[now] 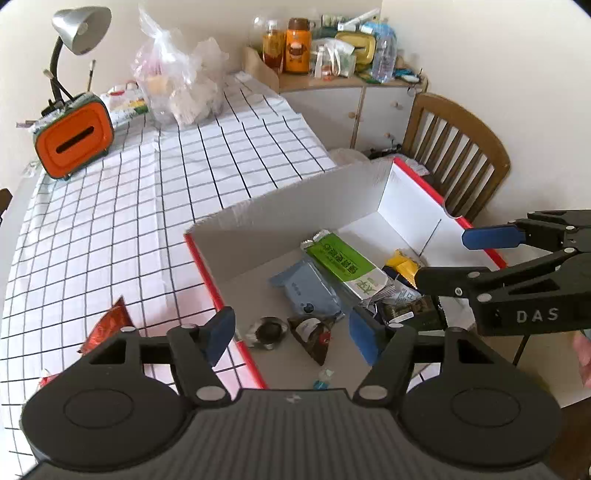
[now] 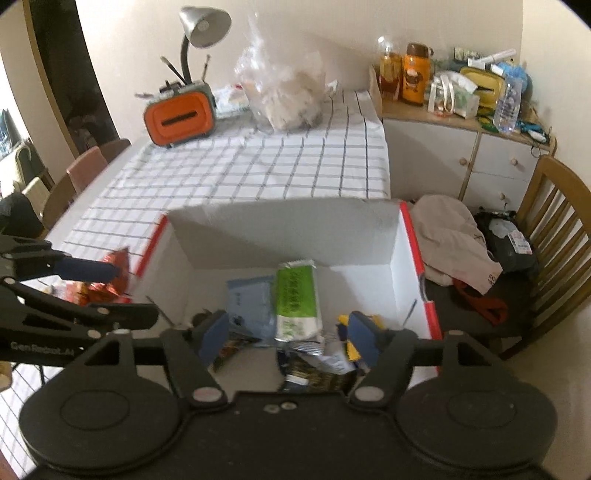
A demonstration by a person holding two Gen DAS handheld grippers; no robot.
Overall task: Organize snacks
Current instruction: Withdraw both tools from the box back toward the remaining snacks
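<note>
A white box with red rims (image 1: 207,262) (image 2: 413,236) stands on the checked tablecloth. Inside lie a green packet (image 1: 343,262) (image 2: 297,295), a blue packet (image 1: 306,290) (image 2: 247,302), a yellow snack (image 1: 402,266), a dark triangular snack (image 1: 314,334) and a round dark snack (image 1: 267,330). A red snack packet (image 1: 107,325) (image 2: 110,275) lies on the cloth left of the box. My left gripper (image 1: 291,332) is open and empty over the box's near left corner. My right gripper (image 2: 284,334) is open and empty over the box; it also shows in the left wrist view (image 1: 454,258).
An orange tissue box (image 1: 74,138) with a desk lamp (image 1: 79,29) and a clear plastic bag (image 1: 177,85) stand at the table's far end. A wooden chair (image 1: 458,147) with clothes is right of the box. A cabinet (image 1: 332,107) with bottles is behind.
</note>
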